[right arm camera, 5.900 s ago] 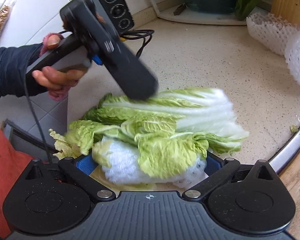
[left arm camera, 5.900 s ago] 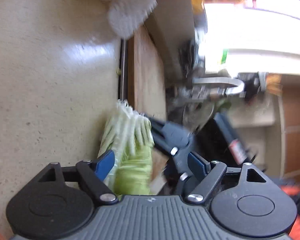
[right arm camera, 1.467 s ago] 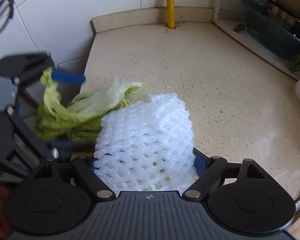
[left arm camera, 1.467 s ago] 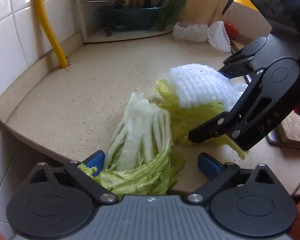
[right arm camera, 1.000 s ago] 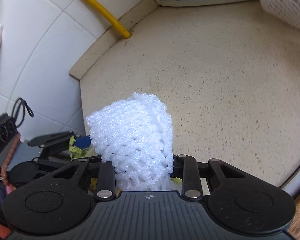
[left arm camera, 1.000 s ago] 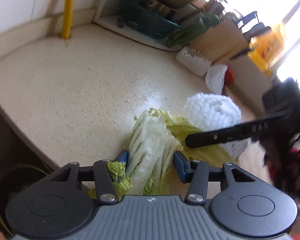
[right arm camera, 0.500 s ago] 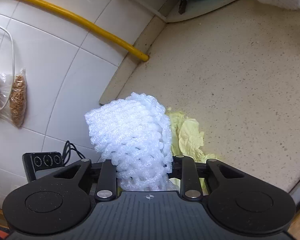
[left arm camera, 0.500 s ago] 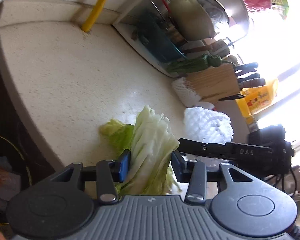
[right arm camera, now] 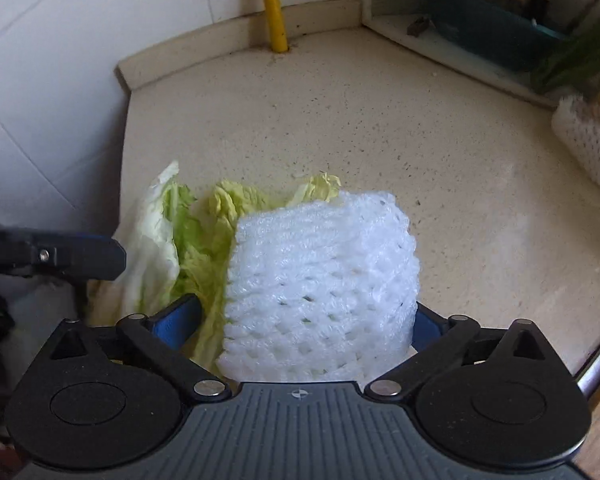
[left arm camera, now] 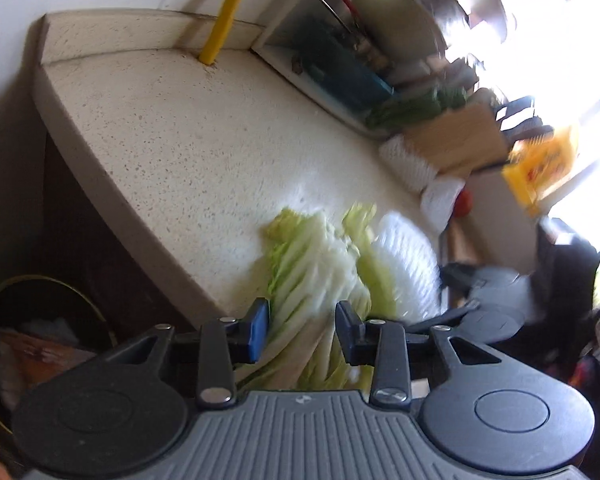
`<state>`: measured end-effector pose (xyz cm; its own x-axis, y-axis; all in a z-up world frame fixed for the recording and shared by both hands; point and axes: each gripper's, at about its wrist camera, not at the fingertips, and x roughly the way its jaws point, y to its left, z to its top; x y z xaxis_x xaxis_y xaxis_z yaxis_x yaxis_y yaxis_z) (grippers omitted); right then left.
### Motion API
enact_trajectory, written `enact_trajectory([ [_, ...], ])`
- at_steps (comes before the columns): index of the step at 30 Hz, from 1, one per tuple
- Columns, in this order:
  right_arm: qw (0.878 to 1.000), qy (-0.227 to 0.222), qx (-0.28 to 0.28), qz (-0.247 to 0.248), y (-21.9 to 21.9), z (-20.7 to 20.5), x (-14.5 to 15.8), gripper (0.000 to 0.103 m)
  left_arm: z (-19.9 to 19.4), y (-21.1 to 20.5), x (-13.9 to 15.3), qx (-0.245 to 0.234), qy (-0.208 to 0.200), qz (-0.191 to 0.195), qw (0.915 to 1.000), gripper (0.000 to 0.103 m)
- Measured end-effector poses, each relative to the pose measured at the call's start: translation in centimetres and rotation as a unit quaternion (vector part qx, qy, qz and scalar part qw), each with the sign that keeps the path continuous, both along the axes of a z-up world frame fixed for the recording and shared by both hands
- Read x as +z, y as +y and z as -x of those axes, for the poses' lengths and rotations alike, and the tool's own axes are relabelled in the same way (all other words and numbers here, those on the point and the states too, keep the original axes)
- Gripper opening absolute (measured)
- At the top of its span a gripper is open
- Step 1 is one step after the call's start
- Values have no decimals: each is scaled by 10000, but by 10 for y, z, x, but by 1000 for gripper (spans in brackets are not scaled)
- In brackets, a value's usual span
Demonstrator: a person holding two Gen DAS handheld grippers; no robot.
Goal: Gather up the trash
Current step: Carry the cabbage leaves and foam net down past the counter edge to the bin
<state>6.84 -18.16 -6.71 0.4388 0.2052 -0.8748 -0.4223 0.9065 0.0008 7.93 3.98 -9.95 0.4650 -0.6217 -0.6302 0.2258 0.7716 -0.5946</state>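
Note:
My left gripper (left arm camera: 302,330) is shut on pale green cabbage leaves (left arm camera: 314,264) at the rounded front edge of the speckled counter (left arm camera: 188,136). My right gripper (right arm camera: 308,320) has its jaws spread wide, with a white foam fruit net (right arm camera: 320,276) sitting between them; the net also shows blurred in the left wrist view (left arm camera: 406,264). More cabbage leaves (right arm camera: 168,240) lie on the counter (right arm camera: 380,120) left of the net. The left gripper's blue fingertip (right arm camera: 88,256) shows beside them. The right gripper's body (left arm camera: 484,312) is at the right.
A dark trash bin (left arm camera: 32,340) with paper inside stands below the counter edge at lower left. A yellow pipe (right arm camera: 274,12) rises at the back wall. More foam nets (right arm camera: 588,144), a knife block (left arm camera: 460,140) and a teal basin (left arm camera: 340,76) stand at the back right.
The right gripper's jaws have spread from pinching the foam net to wide apart, and it has come down beside the cabbage. The left gripper stays shut on the leaves; its view has swung.

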Motion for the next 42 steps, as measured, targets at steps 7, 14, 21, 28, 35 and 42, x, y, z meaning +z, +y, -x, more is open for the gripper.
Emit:
enact_trajectory([
  [7, 9999, 147, -22, -26, -9, 2, 8, 86, 19, -63, 17, -1260, -1209, -1881, 9665, 37],
  [14, 9987, 311, -161, -377, -14, -3, 18, 43, -16, -69, 23, -1566, -770, -1574, 9720, 30],
  [21, 9692, 770, -1087, -2073, -67, -3, 19, 36, -28, -55, 22, -1227, -196, -356, 9916, 26],
  [28, 9366, 879, -1472, -3056, -96, -3, 23, 36, -39, -45, 13, -961, 334, 962, 9902, 17],
  [35, 9227, 985, -1616, -3360, -112, -2, 20, 36, -47, -36, -5, -714, 774, 1583, 9818, 14],
  [42, 9238, 885, -1738, -3295, -122, -12, 16, 40, -51, -24, -5, -596, 788, 1620, 9818, 14],
])
